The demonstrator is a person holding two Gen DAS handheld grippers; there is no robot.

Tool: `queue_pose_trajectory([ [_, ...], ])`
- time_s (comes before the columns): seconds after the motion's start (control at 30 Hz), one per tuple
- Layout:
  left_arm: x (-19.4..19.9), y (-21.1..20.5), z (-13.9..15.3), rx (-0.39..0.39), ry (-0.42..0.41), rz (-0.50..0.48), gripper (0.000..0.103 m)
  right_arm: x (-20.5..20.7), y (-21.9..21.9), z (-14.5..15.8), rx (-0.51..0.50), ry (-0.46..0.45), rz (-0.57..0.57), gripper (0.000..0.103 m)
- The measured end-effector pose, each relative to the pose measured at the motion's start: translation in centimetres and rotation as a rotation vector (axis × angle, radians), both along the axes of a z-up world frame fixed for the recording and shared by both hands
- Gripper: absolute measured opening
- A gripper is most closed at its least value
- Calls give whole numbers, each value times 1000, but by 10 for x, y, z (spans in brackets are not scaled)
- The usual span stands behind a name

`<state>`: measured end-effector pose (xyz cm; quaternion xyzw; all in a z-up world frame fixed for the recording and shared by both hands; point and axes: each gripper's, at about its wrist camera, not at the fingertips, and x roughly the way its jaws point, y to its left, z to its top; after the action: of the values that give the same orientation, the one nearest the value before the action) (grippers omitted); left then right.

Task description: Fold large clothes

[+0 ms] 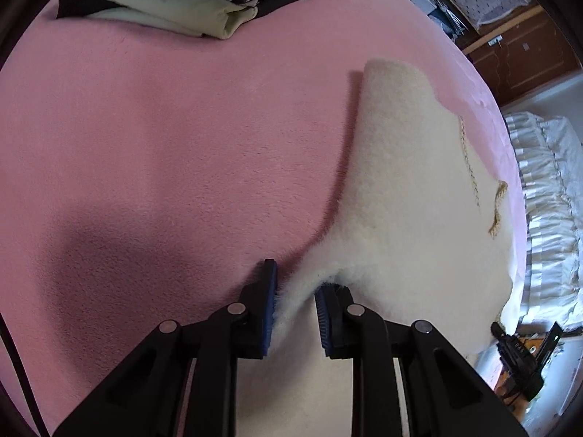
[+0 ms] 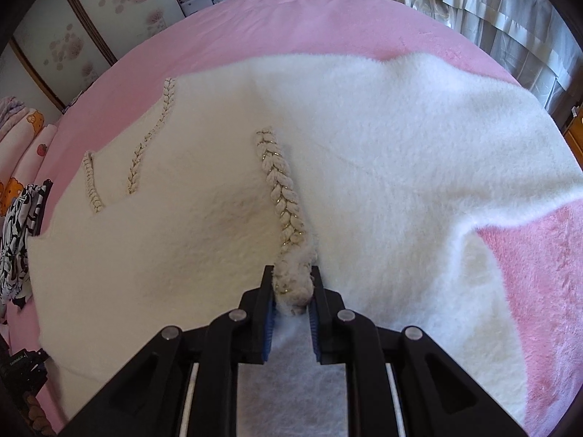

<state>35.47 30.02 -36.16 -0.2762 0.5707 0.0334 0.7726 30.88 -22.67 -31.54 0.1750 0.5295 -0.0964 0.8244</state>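
While spread over the pink bed, the white fuzzy sweater is gripped by both grippers.
An edge fold of the sweater is pinched between the fingers of the left gripper; its braided trim is clamped by the right gripper. Folded clothes are seen stacked at the bed's far side, well apart from the sweater.

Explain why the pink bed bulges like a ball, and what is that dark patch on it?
Left wrist view: a fisheye lens bends the bed into a dome with black corners; the dark patch looks like a soft shadow. Right wrist view: same bulge; daylight leaves the sweater bright, nearly washed out, on the right.
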Motion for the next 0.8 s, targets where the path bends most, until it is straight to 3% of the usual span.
queue_pose_trajectory([
  [0.1, -3, -1, 12, 40, 28, -13, 27, 0, -4, 8, 5, 33, -45, 20],
  [0.2, -13, -3, 31, 96, 12, -41, 28, -6, -3, 22, -10, 26, -54, 21],
  [0.37, -21, -27, 62, 184, -41, -190, 28, -16, 13, 55, -169, 11, -32, 24],
  [0.57, -11, -85, 79, 146, -107, -420, 28, -21, 37, 85, -58, -107, 26, 24],
  [0.7, 4, -117, 80, 27, -141, -485, 28, -17, 71, 81, 21, -115, 143, 24],
  [0.8, 15, -148, 75, 21, -152, -533, 28, -14, 100, 70, 88, -116, 220, 17],
])
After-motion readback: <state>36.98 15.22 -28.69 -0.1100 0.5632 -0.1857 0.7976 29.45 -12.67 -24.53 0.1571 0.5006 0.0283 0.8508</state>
